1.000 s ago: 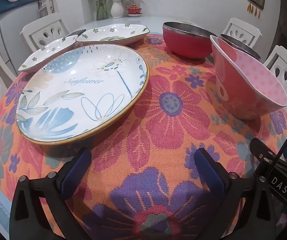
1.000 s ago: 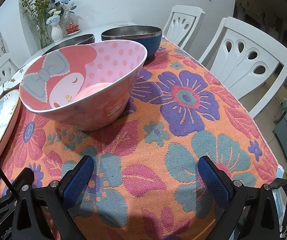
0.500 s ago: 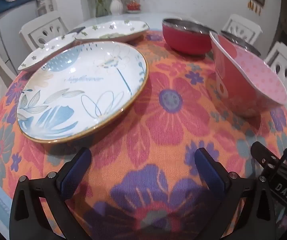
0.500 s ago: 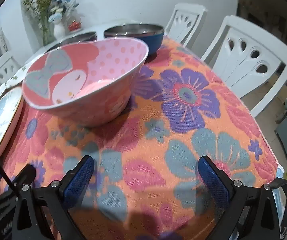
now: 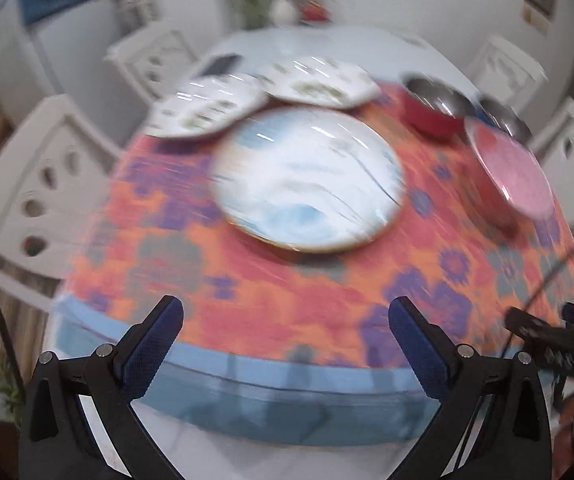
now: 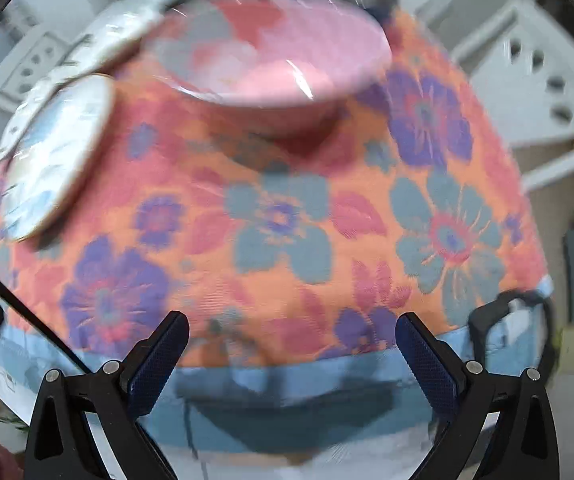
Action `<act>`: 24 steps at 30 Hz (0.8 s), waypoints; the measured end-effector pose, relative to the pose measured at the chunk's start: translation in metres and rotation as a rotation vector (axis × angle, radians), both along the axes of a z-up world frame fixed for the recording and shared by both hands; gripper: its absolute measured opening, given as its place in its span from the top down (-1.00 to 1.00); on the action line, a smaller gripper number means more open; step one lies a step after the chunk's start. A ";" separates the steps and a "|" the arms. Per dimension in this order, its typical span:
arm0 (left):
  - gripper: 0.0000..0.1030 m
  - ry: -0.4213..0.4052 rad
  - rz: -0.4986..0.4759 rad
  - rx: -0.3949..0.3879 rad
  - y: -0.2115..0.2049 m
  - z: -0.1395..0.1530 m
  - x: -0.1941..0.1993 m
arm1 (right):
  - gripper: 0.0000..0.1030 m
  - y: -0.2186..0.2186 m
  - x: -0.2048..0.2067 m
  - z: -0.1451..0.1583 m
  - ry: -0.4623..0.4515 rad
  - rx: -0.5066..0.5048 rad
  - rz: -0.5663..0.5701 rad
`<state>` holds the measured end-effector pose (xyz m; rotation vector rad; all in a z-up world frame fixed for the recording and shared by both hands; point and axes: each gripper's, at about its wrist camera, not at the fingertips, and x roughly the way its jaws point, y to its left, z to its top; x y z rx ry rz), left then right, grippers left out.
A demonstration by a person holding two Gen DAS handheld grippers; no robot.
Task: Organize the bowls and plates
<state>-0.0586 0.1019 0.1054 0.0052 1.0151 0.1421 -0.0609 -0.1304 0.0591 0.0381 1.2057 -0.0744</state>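
Note:
Both views are motion-blurred. A large blue-and-white flower plate [image 5: 309,178] lies on the orange floral tablecloth [image 5: 287,292]; it also shows at the left of the right wrist view [image 6: 53,156]. Two white flowered dishes [image 5: 207,106] [image 5: 319,82] lie behind it. A pink cartoon bowl [image 5: 511,176] [image 6: 279,52] stands to the right, with a red steel bowl [image 5: 433,110] and a dark steel bowl [image 5: 505,118] behind. My left gripper [image 5: 287,344] is open and empty above the table's near edge. My right gripper [image 6: 293,354] is open and empty, also at the near edge.
White chairs [image 5: 47,184] [image 6: 535,92] stand around the round table. A vase of flowers [image 5: 283,8] stands at the far side. The cloth's blue border [image 5: 287,384] hangs over the near edge. The other gripper's black body [image 5: 555,336] shows at the right.
Both grippers have pulled back and up from the dishes, out to the table's near edge. The plates and bowls have not moved. Both stay open.

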 end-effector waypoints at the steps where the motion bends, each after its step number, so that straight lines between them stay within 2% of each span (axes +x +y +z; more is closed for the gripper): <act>1: -0.99 -0.012 0.030 0.002 0.011 0.007 0.002 | -0.99 0.017 -0.002 0.019 -0.065 -0.035 0.023; 2: -0.99 -0.012 0.057 0.009 0.021 0.010 0.005 | -0.99 0.027 -0.002 0.032 -0.103 -0.053 0.029; 4: -0.98 -0.007 0.097 0.032 0.034 0.017 0.009 | -0.99 0.054 -0.007 0.076 -0.254 -0.073 0.027; 6: -0.98 -0.040 0.110 0.044 0.046 0.032 0.011 | -0.99 0.070 -0.005 0.114 -0.365 -0.095 0.005; 8: -0.98 -0.089 0.094 0.067 0.051 0.048 0.015 | -1.00 0.095 -0.001 0.137 -0.430 -0.135 -0.020; 10: -0.98 -0.129 0.064 0.090 0.056 0.064 0.021 | -0.99 0.106 0.011 0.152 -0.419 -0.161 -0.025; 12: -0.98 -0.131 0.044 0.091 0.065 0.081 0.031 | -0.99 0.127 0.022 0.160 -0.378 -0.137 -0.019; 15: -0.98 -0.146 0.026 0.047 0.083 0.100 0.045 | -0.99 0.128 0.021 0.166 -0.380 -0.092 -0.038; 17: -0.98 -0.146 0.029 0.037 0.092 0.106 0.054 | -0.99 0.136 0.023 0.169 -0.388 -0.100 -0.042; 21: -0.98 -0.127 0.063 -0.003 0.106 0.102 0.061 | -0.99 0.142 0.019 0.168 -0.380 -0.119 -0.059; 24: -0.98 -0.111 0.049 -0.023 0.107 0.090 0.060 | -0.99 0.146 0.020 0.165 -0.365 -0.129 -0.073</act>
